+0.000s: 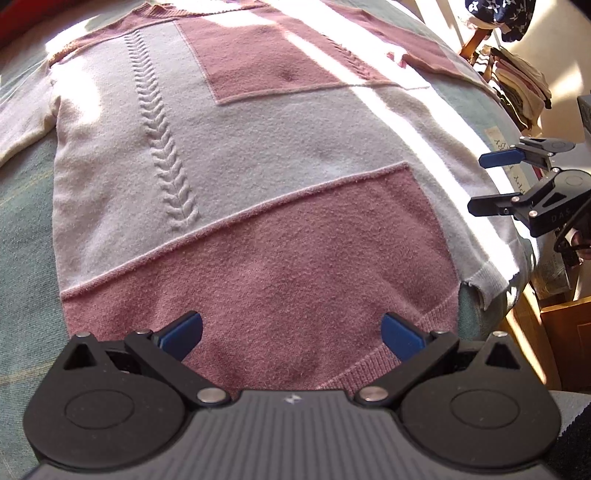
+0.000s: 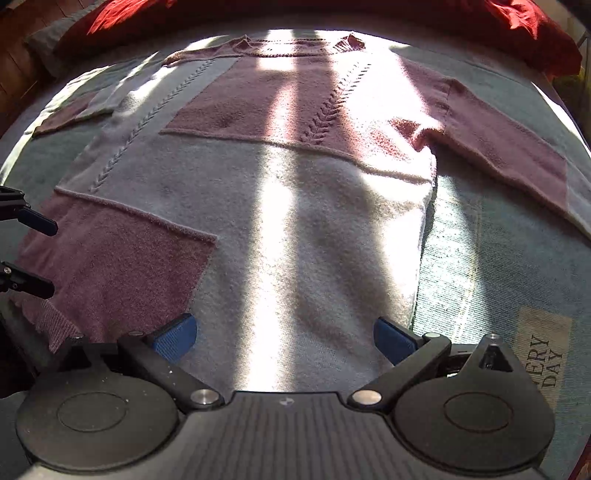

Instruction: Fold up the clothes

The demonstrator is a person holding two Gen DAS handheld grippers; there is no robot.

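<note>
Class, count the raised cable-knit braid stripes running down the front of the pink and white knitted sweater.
2. One cable-knit braid runs down the pink chest panel of the sweater; the other runs down the white part to its left. None seem hidden.

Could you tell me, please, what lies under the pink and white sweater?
The sweater lies flat on a grey-green bedspread, which shows along both sides and under the sleeves. The part beneath the body is covered and cannot be seen.

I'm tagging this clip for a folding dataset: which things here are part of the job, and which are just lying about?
Part of the job:
sweater, spread flat
left gripper, open
right gripper, open

Just lying about:
red cloth beyond the collar
stack of folded clothes at the side
green bedcover underneath
</note>
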